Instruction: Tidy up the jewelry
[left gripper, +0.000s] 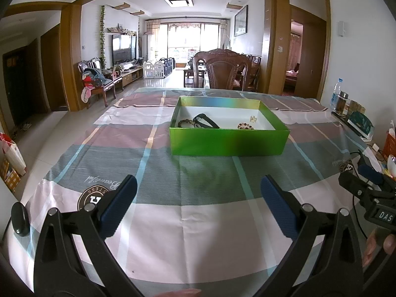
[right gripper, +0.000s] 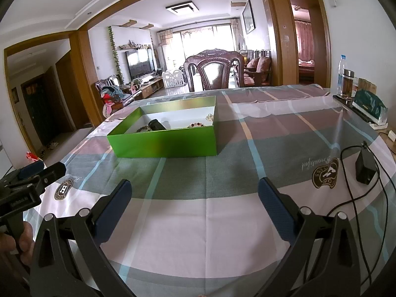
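A green open box (left gripper: 227,141) stands on the checked tablecloth, white inside; it also shows in the right wrist view (right gripper: 163,142). Inside lie a black band (left gripper: 206,120), a brown bead bracelet (left gripper: 188,123), a reddish bead bracelet (left gripper: 245,126) and a small pale bead piece (left gripper: 253,118). The black band (right gripper: 158,125) and bead pieces (right gripper: 196,125) show in the right wrist view too. My left gripper (left gripper: 198,188) is open and empty, a short way in front of the box. My right gripper (right gripper: 194,189) is open and empty, in front and right of the box.
A dark oval stone-like object (left gripper: 20,219) lies at the table's left edge. A black adapter with cable (right gripper: 365,169) lies at the right. Bottles (right gripper: 345,79) and a green packet (right gripper: 368,106) stand at the far right edge. A wooden chair (left gripper: 224,70) stands behind the table.
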Demonstrator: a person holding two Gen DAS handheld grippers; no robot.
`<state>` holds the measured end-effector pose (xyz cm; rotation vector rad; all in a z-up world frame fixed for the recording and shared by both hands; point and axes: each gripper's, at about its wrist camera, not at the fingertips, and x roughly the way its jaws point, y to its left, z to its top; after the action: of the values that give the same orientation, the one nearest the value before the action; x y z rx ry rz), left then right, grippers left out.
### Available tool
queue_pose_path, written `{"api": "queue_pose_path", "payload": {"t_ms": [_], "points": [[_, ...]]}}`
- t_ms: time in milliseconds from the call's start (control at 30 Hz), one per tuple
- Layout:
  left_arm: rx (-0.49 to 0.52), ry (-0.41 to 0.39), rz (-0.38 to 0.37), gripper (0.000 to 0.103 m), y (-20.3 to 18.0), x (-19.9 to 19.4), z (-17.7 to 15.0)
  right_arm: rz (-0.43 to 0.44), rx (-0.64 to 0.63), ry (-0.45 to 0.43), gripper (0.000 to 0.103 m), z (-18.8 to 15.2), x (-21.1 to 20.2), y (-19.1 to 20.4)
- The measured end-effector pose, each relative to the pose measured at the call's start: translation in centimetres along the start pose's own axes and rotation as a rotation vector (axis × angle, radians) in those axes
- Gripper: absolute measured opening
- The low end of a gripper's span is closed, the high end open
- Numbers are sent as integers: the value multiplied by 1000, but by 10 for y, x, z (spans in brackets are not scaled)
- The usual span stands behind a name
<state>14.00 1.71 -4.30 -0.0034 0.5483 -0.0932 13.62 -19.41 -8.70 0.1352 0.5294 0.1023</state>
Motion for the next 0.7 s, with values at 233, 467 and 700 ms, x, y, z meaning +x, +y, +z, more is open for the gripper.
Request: {"api": "queue_pose_path", "payload": {"t_ms": [233,467,700], "points": [[3,4,2,99,-1,0,-1,-1,-3,-1,99,-1,0,1],[2,16,-6,99,-1,1,-2,-1,-3,4,99,-2,1,1],[5,21,-11,99,0,4,-3,-3,-4,5,99,-3,2,1]]}}
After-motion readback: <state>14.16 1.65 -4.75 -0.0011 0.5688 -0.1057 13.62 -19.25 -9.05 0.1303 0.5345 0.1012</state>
